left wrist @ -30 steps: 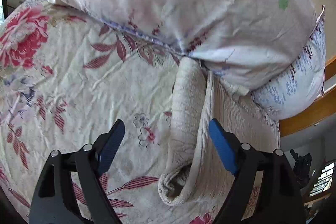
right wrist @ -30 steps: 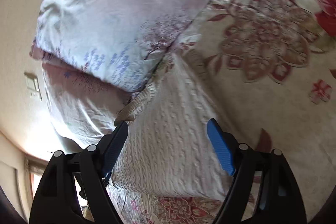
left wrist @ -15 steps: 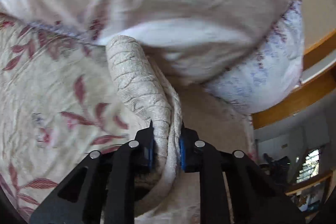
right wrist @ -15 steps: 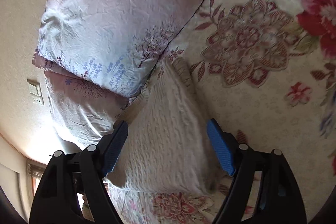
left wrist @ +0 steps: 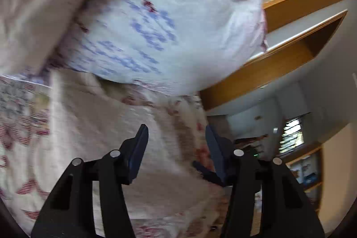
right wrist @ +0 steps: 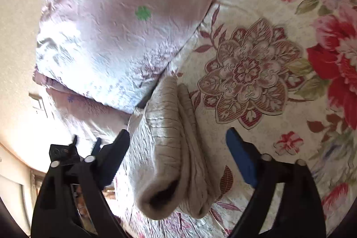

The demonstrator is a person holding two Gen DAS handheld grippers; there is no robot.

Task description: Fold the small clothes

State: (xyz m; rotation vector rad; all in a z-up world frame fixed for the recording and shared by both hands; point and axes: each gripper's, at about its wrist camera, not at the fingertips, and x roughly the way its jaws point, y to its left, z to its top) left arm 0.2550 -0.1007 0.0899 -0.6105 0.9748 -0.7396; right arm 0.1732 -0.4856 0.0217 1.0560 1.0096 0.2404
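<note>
A cream knitted garment (right wrist: 169, 148), folded into a long narrow bundle, lies on the floral bedspread (right wrist: 250, 73) with its far end against the pillows. My right gripper (right wrist: 178, 148) is open, its fingers on either side of the bundle just above it. My left gripper (left wrist: 176, 148) is open and empty over the bedspread (left wrist: 89, 137) near the bed's edge; that view is blurred and the garment does not show in it. The left gripper's fingertips (right wrist: 75, 142) show at the left of the right wrist view.
Two stacked pillows (right wrist: 116, 21) lie behind the garment, also in the left wrist view (left wrist: 156, 21). A wooden bed frame (left wrist: 279, 59) runs along the right, with the room beyond the bed's edge. A wall with a switch plate (right wrist: 39, 102) stands at left.
My left gripper let go of the garment, opened and swung away to the right towards the bed's edge. The garment now lies folded narrower between my right gripper's fingers.
</note>
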